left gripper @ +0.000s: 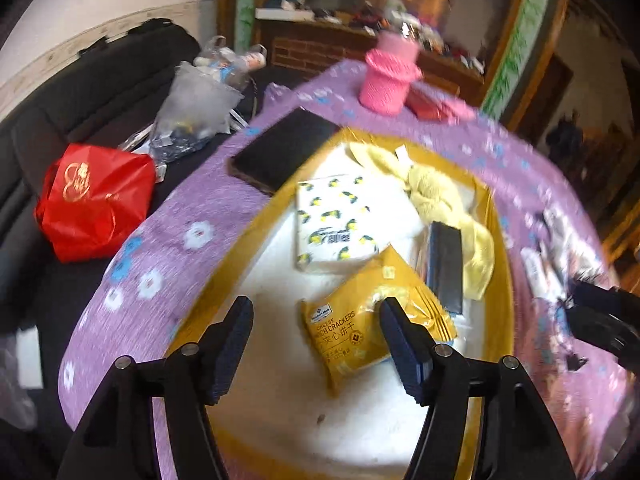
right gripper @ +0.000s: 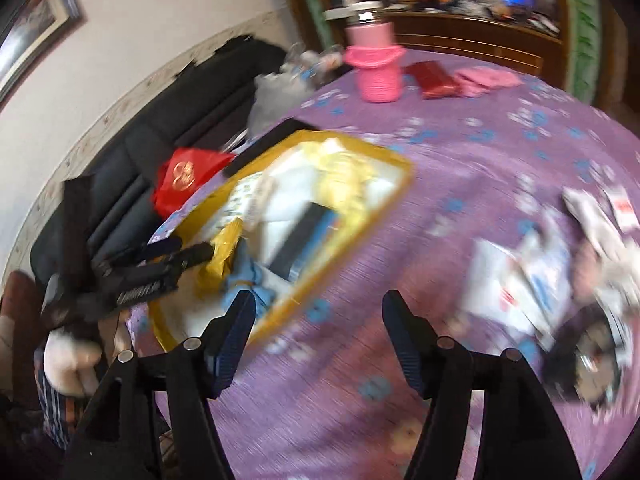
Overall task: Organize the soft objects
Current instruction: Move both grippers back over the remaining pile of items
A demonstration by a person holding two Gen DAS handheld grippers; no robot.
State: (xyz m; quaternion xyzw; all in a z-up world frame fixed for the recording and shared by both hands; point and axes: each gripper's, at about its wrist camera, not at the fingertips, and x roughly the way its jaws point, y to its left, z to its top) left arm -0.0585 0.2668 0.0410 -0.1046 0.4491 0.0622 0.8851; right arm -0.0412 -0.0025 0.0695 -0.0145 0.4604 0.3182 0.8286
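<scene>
A yellow-rimmed tray [left gripper: 224, 276] with a white bottom lies on the purple flowered cloth [left gripper: 192, 216]. In it are a yellow cheese cracker packet [left gripper: 360, 324], a lemon-print tissue pack [left gripper: 336, 220], a pale yellow cloth [left gripper: 436, 196] and a dark flat box [left gripper: 444, 268]. My left gripper [left gripper: 316, 340] is open above the tray, its right finger over the cracker packet. My right gripper [right gripper: 320, 340] is open and empty over the bare cloth, right of the tray [right gripper: 360, 220]. Blurred white packets [right gripper: 520, 280] lie to its right. The left gripper also shows in the right wrist view [right gripper: 188, 256].
A pink knitted cup holder [left gripper: 390, 80], a red box [left gripper: 428, 106] and a black flat case [left gripper: 284, 152] sit on the cloth. A red plastic bag [left gripper: 94, 200] and clear plastic bags [left gripper: 192, 116] lie on the dark sofa to the left.
</scene>
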